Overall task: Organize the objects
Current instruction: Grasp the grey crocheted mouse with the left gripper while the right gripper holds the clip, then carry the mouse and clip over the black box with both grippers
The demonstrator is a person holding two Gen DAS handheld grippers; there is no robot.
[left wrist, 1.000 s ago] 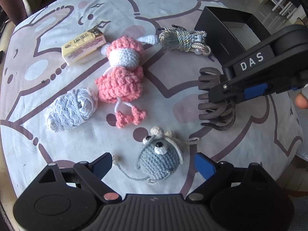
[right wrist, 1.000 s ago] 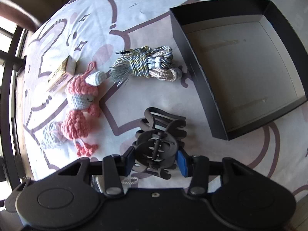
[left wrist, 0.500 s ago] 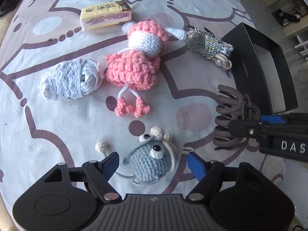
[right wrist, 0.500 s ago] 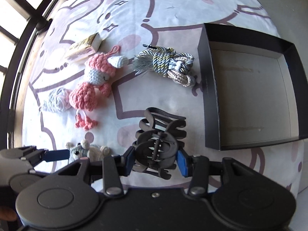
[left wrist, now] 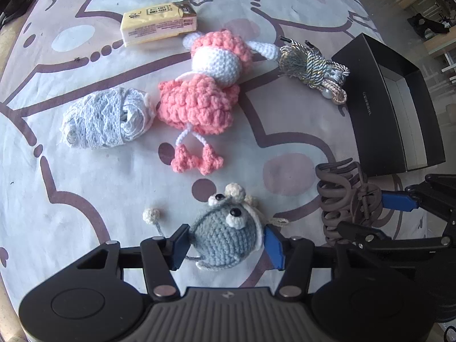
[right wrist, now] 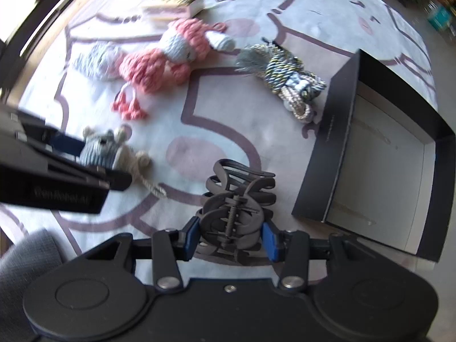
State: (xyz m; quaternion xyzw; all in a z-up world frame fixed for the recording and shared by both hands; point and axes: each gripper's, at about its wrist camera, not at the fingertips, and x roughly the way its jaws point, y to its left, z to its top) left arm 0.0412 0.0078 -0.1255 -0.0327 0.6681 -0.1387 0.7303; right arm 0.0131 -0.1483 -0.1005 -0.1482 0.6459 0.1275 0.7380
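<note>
Two slips are risked: the grey crochet mouse, between the just-closing left gripper pads, may squirm free, and the hair claw, pinched in the right gripper beside the black box, may twist loose.

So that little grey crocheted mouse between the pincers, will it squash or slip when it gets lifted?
The grey crocheted mouse looks soft and stuffed, so it will probably squash a little as the left gripper, whose jaws have just been closing around it, squeezes. Its fuzzy yarn should grip the pads rather than slip. The thin tail with its pompom will likely dangle loosely.
</note>
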